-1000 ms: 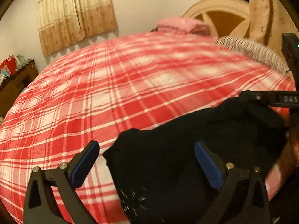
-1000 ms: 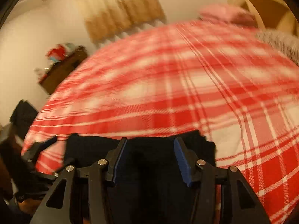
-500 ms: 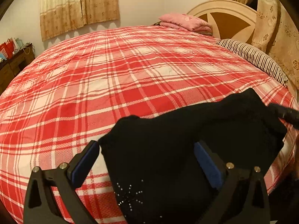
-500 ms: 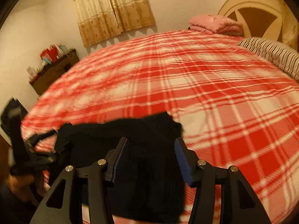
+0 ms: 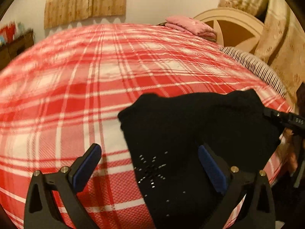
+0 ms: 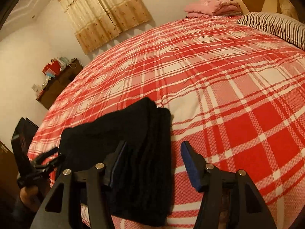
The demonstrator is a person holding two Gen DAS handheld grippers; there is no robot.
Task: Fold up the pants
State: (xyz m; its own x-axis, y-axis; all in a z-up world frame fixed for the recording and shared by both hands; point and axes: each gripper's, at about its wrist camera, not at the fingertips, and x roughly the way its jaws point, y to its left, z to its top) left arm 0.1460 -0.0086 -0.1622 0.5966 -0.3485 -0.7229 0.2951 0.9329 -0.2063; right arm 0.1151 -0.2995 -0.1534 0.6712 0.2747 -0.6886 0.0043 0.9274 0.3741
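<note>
The black pants point(image 5: 190, 133) lie folded into a thick bundle on the near edge of the bed point(image 5: 95, 76), which is covered in a red and white plaid sheet. In the right wrist view the pants point(image 6: 133, 133) show stacked layers along their right side, and the bundle reaches toward the near edge of the mattress.

The left gripper point(image 5: 150, 164) has its jaws wide apart, holding nothing. Its left finger point(image 5: 85, 164) hangs over bare plaid and its right finger point(image 5: 211, 169) over the black cloth, so the left edge of the pants falls between them. A star of small bright studs point(image 5: 150, 169) shows on the fabric between the fingers. Whether the fingers touch the cloth or hover just above it is hard to tell.

The right gripper point(image 6: 152, 164) is also spread, with nothing clamped. Its left finger point(image 6: 116, 166) sits over the pants and its right finger point(image 6: 190, 168) over the sheet, the right edge of the bundle between them. In the left wrist view, part of the right gripper point(image 5: 286, 120) appears at the far right of the bundle; in the right wrist view the left gripper point(image 6: 38, 164) shows at the near left.

At the far end of the bed lie a pink folded pile point(image 6: 211, 6) and a striped pillow point(image 6: 274, 24), in front of a cream headboard point(image 5: 228, 24). A curtain point(image 6: 103, 11) hangs on the far wall, and a cluttered dark dresser point(image 6: 55, 84) stands at the left.
</note>
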